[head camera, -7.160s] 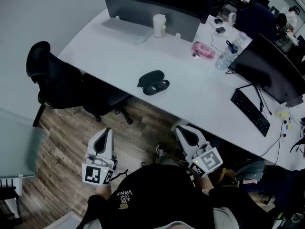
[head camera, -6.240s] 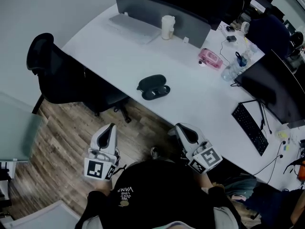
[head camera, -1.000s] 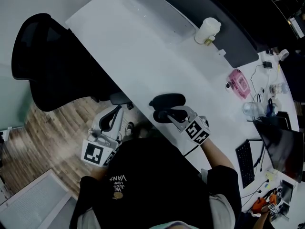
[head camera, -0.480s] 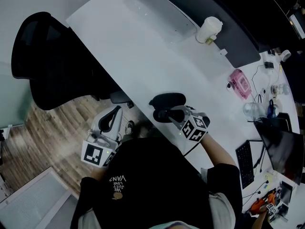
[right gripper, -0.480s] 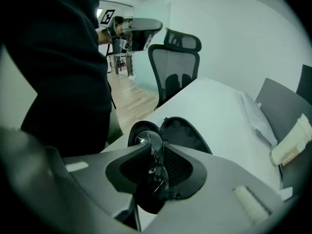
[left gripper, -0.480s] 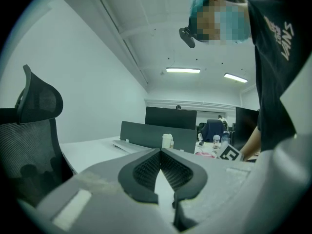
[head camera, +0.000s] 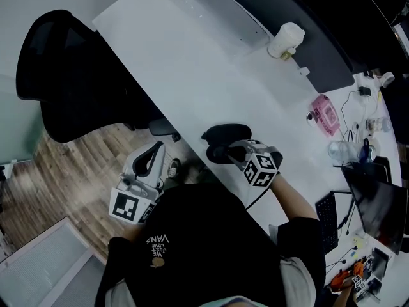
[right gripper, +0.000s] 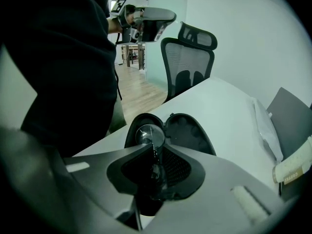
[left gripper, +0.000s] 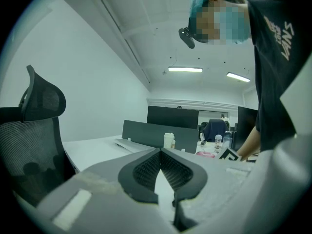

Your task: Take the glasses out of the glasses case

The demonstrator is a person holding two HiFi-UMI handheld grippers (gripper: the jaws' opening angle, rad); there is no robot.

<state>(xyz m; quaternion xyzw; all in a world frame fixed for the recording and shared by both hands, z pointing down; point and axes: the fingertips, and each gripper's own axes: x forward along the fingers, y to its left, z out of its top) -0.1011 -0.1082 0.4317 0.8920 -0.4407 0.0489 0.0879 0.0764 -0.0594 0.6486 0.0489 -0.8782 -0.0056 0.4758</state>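
Note:
The black glasses case (head camera: pixel 223 133) lies open on the white desk (head camera: pixel 192 62), near its front edge. My right gripper (head camera: pixel 226 152) reaches into the case's nearer half. In the right gripper view the case (right gripper: pixel 189 130) shows both dark halves, and the right gripper (right gripper: pixel 153 152) is shut on the glasses (right gripper: pixel 147 133), one round lens standing up between the jaws. My left gripper (head camera: pixel 153 153) hangs off the desk over the wooden floor, beside the person's body. In the left gripper view the left gripper (left gripper: pixel 160 155) is shut with nothing in it.
A black mesh office chair (head camera: pixel 64 75) stands left of the case, by the desk edge. Farther back on the desk are a grey flat pad (head camera: pixel 223 11), a white cup (head camera: pixel 285 40), a dark divider (head camera: pixel 313 56), a pink object (head camera: pixel 324 114) and a keyboard (head camera: pixel 323 213).
Over the seven seconds the right gripper has moved from above the floor onto the open case and shut on the glasses. In the last second it barely shifts. The left gripper stays low.

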